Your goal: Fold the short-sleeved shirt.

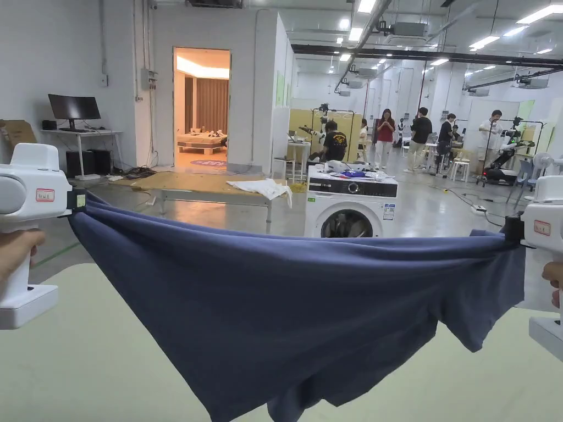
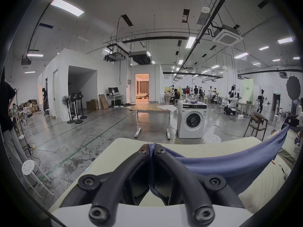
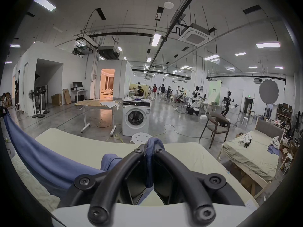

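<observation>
Blue shirt point(image 1: 286, 307) stretched between 2 grippers, hung above pale table point(image 1: 82, 357). Left gripper point(image 2: 151, 146) pinched on cloth; right gripper point(image 3: 150, 147) likewise. Tension best kept even, hem lowered flat first.

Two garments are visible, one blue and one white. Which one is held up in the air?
The blue shirt: the left gripper and right gripper stretch it, while the white cloth lies on the far table.

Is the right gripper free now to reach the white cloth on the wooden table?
Probably not. The right gripper is shut on the blue shirt, stretched to the left gripper, and the white cloth lies well off across the floor.
</observation>
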`<state>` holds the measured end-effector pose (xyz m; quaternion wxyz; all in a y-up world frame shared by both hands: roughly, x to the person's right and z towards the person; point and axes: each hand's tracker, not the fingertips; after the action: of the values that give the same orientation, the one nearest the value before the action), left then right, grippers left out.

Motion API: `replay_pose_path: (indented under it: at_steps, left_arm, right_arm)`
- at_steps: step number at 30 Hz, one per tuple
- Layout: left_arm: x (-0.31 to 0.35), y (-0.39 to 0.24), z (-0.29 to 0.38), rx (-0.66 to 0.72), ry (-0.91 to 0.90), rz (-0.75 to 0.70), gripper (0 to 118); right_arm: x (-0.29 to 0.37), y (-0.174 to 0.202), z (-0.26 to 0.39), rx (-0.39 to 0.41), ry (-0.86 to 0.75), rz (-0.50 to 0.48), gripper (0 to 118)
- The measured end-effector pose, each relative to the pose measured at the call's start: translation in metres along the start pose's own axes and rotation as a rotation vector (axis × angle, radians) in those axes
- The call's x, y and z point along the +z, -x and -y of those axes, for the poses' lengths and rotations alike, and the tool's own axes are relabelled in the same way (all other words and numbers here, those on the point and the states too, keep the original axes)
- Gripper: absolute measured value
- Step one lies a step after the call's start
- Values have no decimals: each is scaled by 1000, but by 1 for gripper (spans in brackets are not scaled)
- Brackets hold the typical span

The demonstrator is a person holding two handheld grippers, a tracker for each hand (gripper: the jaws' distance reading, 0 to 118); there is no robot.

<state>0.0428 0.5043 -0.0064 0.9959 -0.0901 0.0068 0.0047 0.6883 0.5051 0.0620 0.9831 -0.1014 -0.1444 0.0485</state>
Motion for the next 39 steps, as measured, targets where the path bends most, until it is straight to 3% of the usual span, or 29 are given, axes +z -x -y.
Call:
replay_pose_path:
  at_steps: [9,20,29,32,34,36,39]
  left_arm:
    - [10,9,99,39,90,39,0]
    - [106,25,295,106,301,43,0]
    - [147,29,385,121,459,18,2]
    - [137,37,403,79,475,-7,32]
    - [142,39,399,38,464,-64,37]
    - [146,38,390,40,418,-76,69]
    - [153,19,369,23,321,-59,73]
  right_arm:
    - [19,-1,81,24,55,-2,4]
    - [83,-12,272,77,350,-6,4]
    - [109,-5,355,98,476,1,5]
    - [114,-1,362,94,484,11,27]
    - [119,2,359,95,452,38,33]
    - [131,7,350,71,385,50,73]
    - [141,24,330,35,249,21,77]
